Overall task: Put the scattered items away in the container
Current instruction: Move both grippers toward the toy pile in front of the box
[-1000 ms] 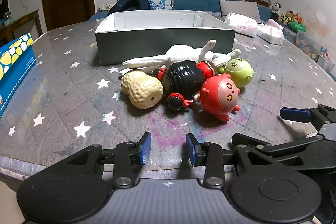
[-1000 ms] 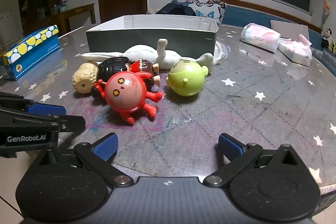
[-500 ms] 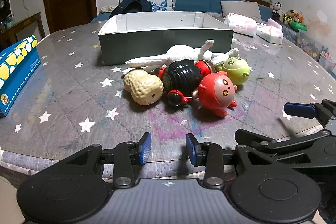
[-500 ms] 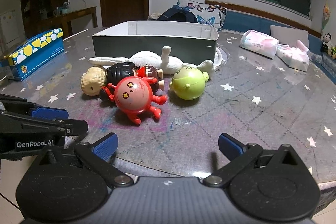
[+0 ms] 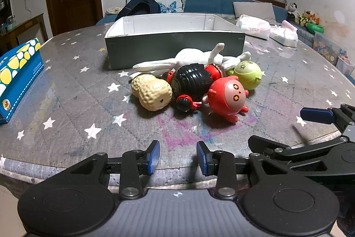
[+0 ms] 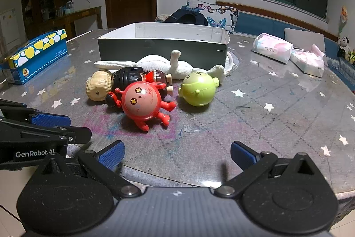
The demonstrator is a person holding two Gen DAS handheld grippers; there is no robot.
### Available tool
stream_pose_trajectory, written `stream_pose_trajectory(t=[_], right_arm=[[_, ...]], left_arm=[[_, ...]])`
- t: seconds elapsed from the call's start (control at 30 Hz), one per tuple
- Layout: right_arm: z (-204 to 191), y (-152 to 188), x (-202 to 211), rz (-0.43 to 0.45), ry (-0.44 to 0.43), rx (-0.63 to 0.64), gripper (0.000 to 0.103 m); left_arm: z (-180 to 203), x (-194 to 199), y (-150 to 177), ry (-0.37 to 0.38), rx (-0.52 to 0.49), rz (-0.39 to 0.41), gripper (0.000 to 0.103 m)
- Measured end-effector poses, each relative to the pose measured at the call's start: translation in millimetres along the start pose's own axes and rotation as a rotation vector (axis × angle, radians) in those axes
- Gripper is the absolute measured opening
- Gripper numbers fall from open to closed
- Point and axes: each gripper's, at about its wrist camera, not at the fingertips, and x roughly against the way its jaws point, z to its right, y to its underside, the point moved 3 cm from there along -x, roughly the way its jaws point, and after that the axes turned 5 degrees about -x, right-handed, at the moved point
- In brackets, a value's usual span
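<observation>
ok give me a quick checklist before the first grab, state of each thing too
1. Right gripper open wide enough for a toy: ok.
2. Left gripper open: ok, though its gap is narrow.
3. Both sets of fingers hold nothing: ok.
4. Red toy nearest and unobstructed from the front: ok.
5. Grey box upright with open top, just behind the pile: ok.
6. Room inside the box: cannot tell, its floor is hidden by the front wall.
</observation>
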Motion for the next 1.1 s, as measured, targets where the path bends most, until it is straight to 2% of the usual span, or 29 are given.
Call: stream_pose_trajectory(t=[1.1], right_arm=[[-2, -1, -11, -0.02, 0.002, 0.013, 0.102]], left_arm=[[-5, -8, 0, -0.004, 0.005, -0.021, 0.038]])
